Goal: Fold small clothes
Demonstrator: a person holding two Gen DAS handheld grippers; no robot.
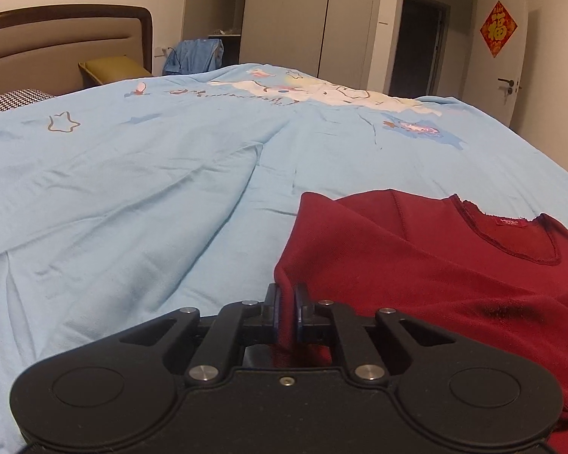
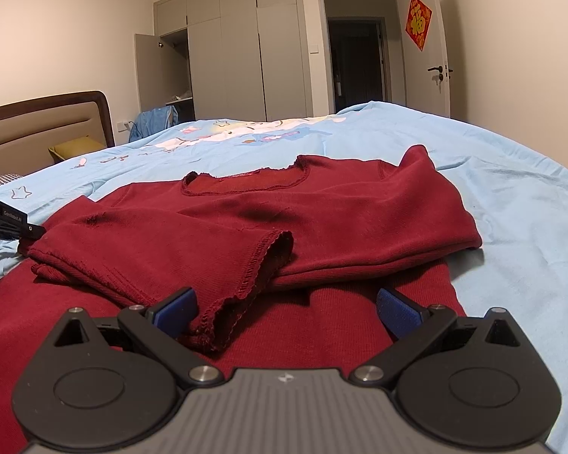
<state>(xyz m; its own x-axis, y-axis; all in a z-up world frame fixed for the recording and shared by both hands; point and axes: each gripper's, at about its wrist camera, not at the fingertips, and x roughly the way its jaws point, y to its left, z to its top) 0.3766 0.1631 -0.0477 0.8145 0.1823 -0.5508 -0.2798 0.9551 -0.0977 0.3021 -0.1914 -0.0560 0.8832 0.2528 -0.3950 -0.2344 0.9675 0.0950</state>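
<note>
Left gripper pinching red top's edge, right gripper open over the folded sleeve.

We see the red top [image 2: 322,204] lying flat on the blue bedsheet [image 1: 132,174], neckline [image 2: 246,181] away from us, one sleeve [image 2: 163,249] already laid across the body with its cuff near us. The left gripper [image 1: 286,302] has its fingers nearly closed on a fold of the top's side edge, probably to anchor or lift that side for the next fold. The right gripper [image 2: 284,310] hangs with fingers spread wide, holding nothing, just above the cuff, likely placed to grab it or the hem. The far sleeve is bunched up on the right.
</note>
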